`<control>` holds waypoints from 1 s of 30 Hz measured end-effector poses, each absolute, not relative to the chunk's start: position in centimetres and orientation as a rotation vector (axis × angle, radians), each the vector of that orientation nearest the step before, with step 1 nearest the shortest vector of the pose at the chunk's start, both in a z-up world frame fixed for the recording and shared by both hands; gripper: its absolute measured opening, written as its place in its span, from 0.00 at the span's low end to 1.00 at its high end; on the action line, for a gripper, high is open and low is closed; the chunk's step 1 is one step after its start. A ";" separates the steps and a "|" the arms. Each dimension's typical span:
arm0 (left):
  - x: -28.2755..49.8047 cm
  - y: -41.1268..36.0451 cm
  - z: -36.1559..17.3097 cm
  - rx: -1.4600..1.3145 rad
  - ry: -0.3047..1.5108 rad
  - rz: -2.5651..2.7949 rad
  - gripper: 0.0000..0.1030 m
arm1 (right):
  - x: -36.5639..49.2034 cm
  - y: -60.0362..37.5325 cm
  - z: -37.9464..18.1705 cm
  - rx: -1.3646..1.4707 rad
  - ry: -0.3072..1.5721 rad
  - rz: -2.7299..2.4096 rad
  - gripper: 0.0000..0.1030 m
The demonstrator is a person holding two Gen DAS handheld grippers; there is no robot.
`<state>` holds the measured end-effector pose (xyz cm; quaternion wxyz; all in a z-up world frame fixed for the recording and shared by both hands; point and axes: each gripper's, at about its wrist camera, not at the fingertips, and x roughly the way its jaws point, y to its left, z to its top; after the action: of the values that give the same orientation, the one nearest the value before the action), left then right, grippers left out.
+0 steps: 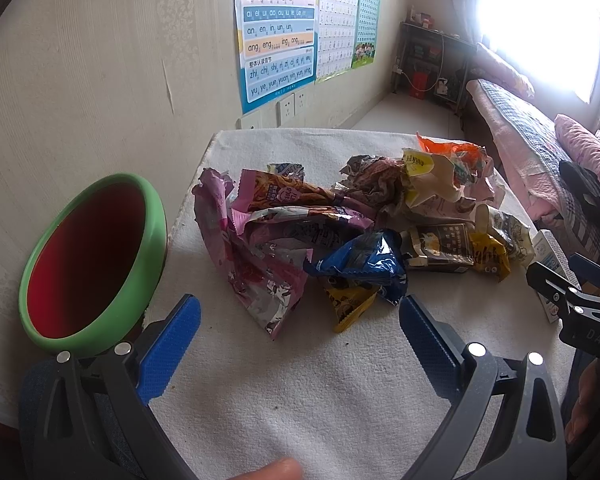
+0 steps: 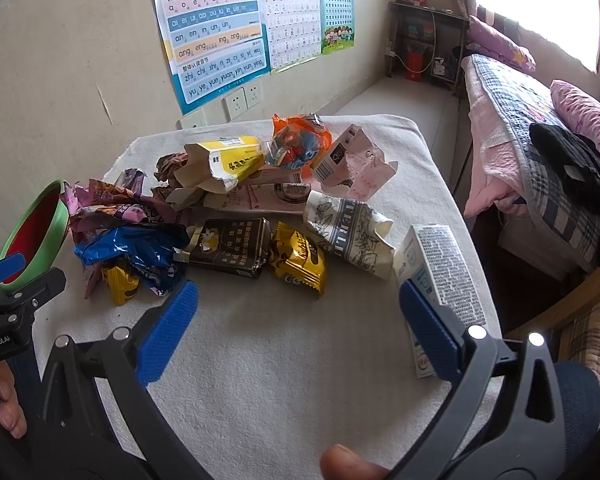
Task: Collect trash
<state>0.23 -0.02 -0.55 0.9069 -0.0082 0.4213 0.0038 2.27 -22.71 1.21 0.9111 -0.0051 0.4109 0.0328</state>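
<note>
A heap of crumpled wrappers and flattened cartons is seen on the white-covered table (image 1: 284, 380), ahead of both tongs. To the left of the left tongs (image 1: 300, 340), at the table's edge, a bowl (image 1: 96, 260) with a green rim and red inside is tilted on its side. Just beyond those tongs a pink foil bag (image 1: 256, 256) is spread, with a blue wrapper (image 1: 360, 260) and a small yellow packet (image 1: 350, 306) beside it (the packet lies nearest the tips). The left tongs are held wide apart above the cloth, and nothing is gripped or touched by them.

Further right, ahead of the right tongs (image 2: 299, 330), a dark brown packet (image 2: 232, 246), a yellow snack wrapper (image 2: 300, 258) and a crushed black-and-white patterned carton (image 2: 350, 232) are laid side by side. A white printed box (image 2: 440, 276) is found against the outer side of the right finger, whether touching cannot be told. The right tongs are likewise spread wide, with nothing between them.
</note>
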 end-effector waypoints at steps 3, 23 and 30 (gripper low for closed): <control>0.3 0.1 -0.6 -0.023 0.875 0.008 0.92 | 2.3 -22.6 1.3 -0.019 0.848 0.070 0.97; 0.1 0.3 -0.3 -0.076 0.880 -0.042 0.92 | 2.1 -21.7 2.1 -0.076 0.839 0.083 0.97; 0.3 0.7 -0.5 -0.104 0.892 -0.056 0.92 | 2.0 -21.9 2.3 -0.065 0.842 0.078 0.96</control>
<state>0.35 0.72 -0.49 0.9005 -0.0501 0.4311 -0.0272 1.98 -21.91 2.25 0.9114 -0.0317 0.4084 0.0381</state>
